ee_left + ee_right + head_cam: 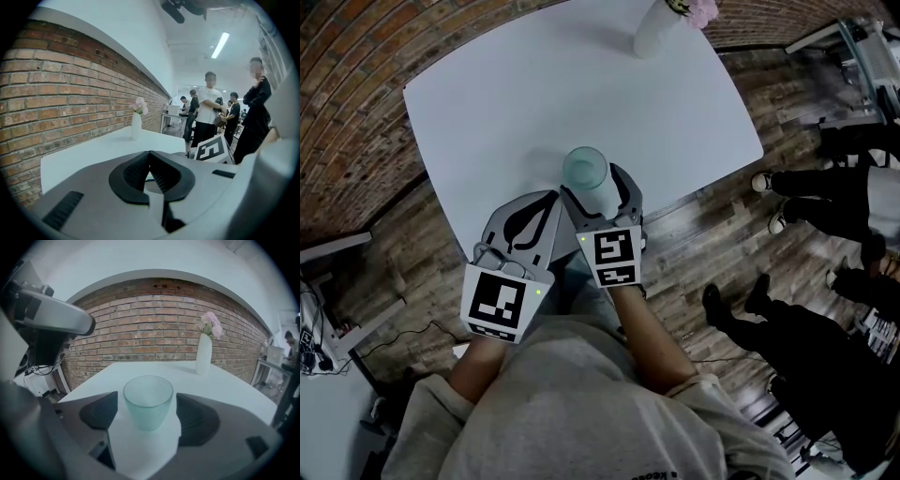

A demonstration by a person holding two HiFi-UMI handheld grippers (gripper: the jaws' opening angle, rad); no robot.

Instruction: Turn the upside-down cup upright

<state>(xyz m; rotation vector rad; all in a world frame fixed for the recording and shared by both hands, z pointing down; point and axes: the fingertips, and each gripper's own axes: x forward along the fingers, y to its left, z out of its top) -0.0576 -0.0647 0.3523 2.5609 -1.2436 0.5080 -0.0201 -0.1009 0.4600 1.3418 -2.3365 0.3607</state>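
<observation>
A pale green translucent cup [148,401] stands upright, mouth up, on the white table [234,390]. In the head view the cup [586,171] sits near the table's front edge. My right gripper [148,414] is open, with one dark pad on either side of the cup and a gap at each side. From above, the right gripper [598,187] straddles the cup. My left gripper [551,199] lies just left of it, shut and holding nothing. In the left gripper view, the left gripper [150,157] has its pads closed together.
A white vase [658,28] with pink flowers stands at the table's far edge, seen too as a vase [204,355] before the brick wall [140,329]. Several people [834,197] stand on the wood floor to the right. A desk [328,309] with cables is at left.
</observation>
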